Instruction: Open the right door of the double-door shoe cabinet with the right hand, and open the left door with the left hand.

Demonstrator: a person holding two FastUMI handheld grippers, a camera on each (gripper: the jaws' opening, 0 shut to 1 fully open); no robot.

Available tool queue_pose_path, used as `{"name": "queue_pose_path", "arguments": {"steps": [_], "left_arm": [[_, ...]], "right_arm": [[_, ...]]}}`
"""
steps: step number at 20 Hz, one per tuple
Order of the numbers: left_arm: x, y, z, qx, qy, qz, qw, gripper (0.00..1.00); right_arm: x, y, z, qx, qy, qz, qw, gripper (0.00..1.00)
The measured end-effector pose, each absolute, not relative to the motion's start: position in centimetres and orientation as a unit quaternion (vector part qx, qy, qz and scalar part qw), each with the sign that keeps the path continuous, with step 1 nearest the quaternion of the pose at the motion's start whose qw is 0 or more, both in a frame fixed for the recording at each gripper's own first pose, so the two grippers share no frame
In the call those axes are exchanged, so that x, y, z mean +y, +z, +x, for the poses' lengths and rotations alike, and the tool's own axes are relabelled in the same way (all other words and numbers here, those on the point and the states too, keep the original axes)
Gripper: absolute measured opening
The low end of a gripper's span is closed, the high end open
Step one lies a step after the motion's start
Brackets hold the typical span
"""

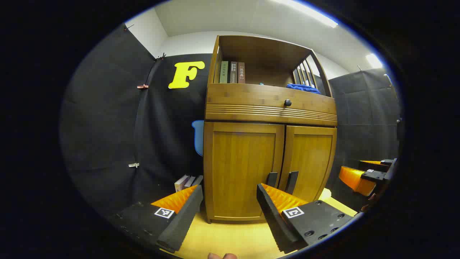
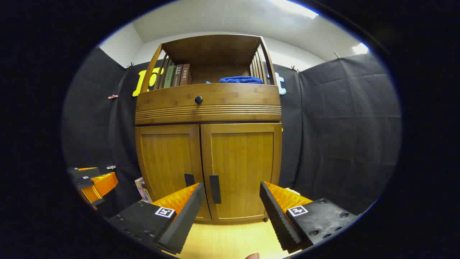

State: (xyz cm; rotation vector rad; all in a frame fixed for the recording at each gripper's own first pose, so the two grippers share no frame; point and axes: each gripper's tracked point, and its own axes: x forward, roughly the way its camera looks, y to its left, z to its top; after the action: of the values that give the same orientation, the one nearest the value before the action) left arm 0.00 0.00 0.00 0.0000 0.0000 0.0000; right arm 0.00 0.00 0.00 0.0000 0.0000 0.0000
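Note:
A wooden shoe cabinet [image 1: 269, 111] stands ahead with both doors closed. Its left door [image 1: 242, 169] carries a black handle [image 1: 272, 179], and the right door [image 1: 309, 162] has its own handle [image 1: 291, 181]. My left gripper [image 1: 230, 201] is open, a short way in front of the left door, touching nothing. In the right gripper view the right door [image 2: 241, 169] and its handle [image 2: 215, 189] lie ahead, beside the left door [image 2: 169, 165]. My right gripper [image 2: 231, 201] is open and holds nothing. The right gripper [image 1: 366, 176] also appears at the far right of the left gripper view.
The cabinet's open top shelf holds books [image 1: 231, 72] and a blue cloth [image 1: 302, 88] above a drawer with a round knob [image 1: 287, 103]. More books [image 1: 187, 181] lean on the floor left of the cabinet. A yellow mat [image 1: 230, 237] covers the floor in front.

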Motion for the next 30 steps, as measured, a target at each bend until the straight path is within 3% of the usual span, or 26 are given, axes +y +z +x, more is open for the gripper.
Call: {"name": "queue_pose_path", "arguments": {"steps": [8,23,30], "left_arm": [[-0.4,0.7,0.6,-0.008,-0.004,0.006,1.000,0.91],[-1.4,0.6,2.2,-0.008,-0.013,-0.001,1.000,0.94],[-1.4,0.4,1.7,-0.012,-0.012,0.004,1.000,0.94]], "right_arm": [[0.3,-0.2,0.5,-0.002,0.000,0.000,1.000,0.96],[0.1,-0.1,2.0,-0.005,0.004,-0.011,1.000,0.96],[1.5,-1.8,7.3,-0.007,0.035,0.005,0.999,0.98]]}}
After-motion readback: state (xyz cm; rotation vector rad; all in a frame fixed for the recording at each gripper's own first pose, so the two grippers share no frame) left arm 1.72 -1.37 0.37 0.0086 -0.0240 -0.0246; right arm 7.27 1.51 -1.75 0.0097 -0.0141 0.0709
